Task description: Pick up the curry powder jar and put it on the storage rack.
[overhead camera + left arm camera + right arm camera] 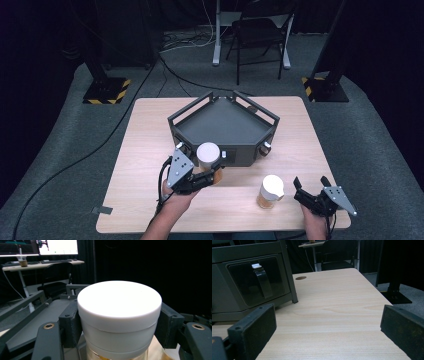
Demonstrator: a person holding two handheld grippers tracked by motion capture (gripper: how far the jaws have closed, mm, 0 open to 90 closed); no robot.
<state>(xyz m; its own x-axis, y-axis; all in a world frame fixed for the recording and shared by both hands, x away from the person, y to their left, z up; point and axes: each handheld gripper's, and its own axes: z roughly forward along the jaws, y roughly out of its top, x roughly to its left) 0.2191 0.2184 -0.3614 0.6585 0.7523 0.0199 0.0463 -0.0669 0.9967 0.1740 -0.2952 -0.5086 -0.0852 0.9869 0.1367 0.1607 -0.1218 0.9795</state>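
Left tool [214,172] in the high view is clamped around a white-lidded jar [208,155], held just in front of the dark grey tray [223,123] that stands in the middle of the light wooden surface [145,150]. The jar sits against the near wall of that tray, close to its near left corner. To the right of the tray's front, well apart from the held jar, a second white-lidded jar [270,192] stands upright on the surface. Just right of that second jar rests the right tool [312,187], its jaws spread wide with nothing between them. Beyond the tray, on the grey carpet, a folding chair [260,35] stands, and cables trail across the floor.

From the left gripper view, the held jar's white lid [119,303] sits right up front, with the black pads [71,325] pressing on both sides just under the lid. Behind it runs the tray's railing [23,305], and farther back a desk with a monitor [58,247].

From the right gripper view, the two jaws stand far apart over bare wood. The tray's side wall, with a dark latch [263,282] on it, is ahead on the left.
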